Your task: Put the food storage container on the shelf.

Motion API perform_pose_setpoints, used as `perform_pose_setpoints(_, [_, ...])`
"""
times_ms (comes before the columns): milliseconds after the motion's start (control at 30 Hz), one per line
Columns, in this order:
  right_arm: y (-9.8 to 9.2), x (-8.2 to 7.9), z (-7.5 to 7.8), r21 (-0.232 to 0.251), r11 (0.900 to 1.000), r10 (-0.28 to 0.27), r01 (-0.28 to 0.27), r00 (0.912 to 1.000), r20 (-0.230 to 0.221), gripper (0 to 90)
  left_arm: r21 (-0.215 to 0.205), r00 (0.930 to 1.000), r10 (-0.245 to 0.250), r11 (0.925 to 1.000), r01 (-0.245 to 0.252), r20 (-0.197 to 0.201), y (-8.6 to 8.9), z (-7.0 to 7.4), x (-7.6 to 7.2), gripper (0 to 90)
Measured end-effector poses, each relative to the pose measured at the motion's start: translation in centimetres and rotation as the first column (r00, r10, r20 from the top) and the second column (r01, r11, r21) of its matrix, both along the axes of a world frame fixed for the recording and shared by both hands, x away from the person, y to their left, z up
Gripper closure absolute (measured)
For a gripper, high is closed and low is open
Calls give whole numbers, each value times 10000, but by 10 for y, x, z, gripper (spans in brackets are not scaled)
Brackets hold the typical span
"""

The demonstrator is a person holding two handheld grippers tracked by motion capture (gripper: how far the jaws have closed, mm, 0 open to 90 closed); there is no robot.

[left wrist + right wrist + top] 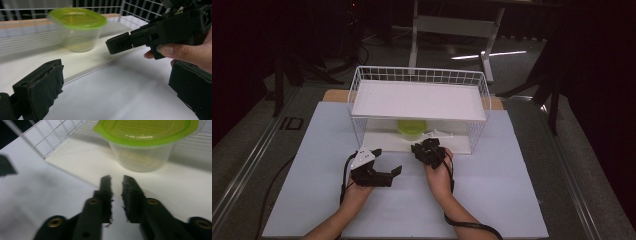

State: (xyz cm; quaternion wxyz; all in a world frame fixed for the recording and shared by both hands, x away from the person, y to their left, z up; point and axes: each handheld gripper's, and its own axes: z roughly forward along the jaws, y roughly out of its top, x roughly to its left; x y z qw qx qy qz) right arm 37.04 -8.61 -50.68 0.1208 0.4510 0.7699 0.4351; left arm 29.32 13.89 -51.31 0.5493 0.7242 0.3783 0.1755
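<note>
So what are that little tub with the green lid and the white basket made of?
The tub looks like clear, slightly glossy plastic: the shelf shows through its wall. Its lid seems translucent lime-green plastic. The basket appears to be thin metal wire coated white, judging by its open grid.

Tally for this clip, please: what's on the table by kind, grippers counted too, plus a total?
Clear container with green lid: 1
White wire rack: 1
Handheld grippers: 2, the left gripper with fingers wide apart, the right gripper with a narrow gap and nothing between its fingers
Total: 4
</note>
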Motion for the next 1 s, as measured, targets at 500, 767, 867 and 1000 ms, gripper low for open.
perform_pose_setpoints(500, [-28,-39,19,561,9948,800,-853,9926,910,177,-452,9965,-835,9955,837,58,6,18,-9,5])
perform_pose_setpoints(767, [-48,-60,30,464,9926,1047,-1125,9837,1464,179,-452,9924,-1228,9914,1231,96,13,26,-18,5])
perform_pose_setpoints(867, [-58,-67,33,522,9919,1073,-1162,9829,1498,181,-417,9926,-1206,9918,1209,106,16,27,-21,5])
perform_pose_setpoints(1000, [-70,-76,35,459,9922,1068,-1155,9811,1614,181,-342,9924,-1230,9919,1227,-62,20,28,-23,5])
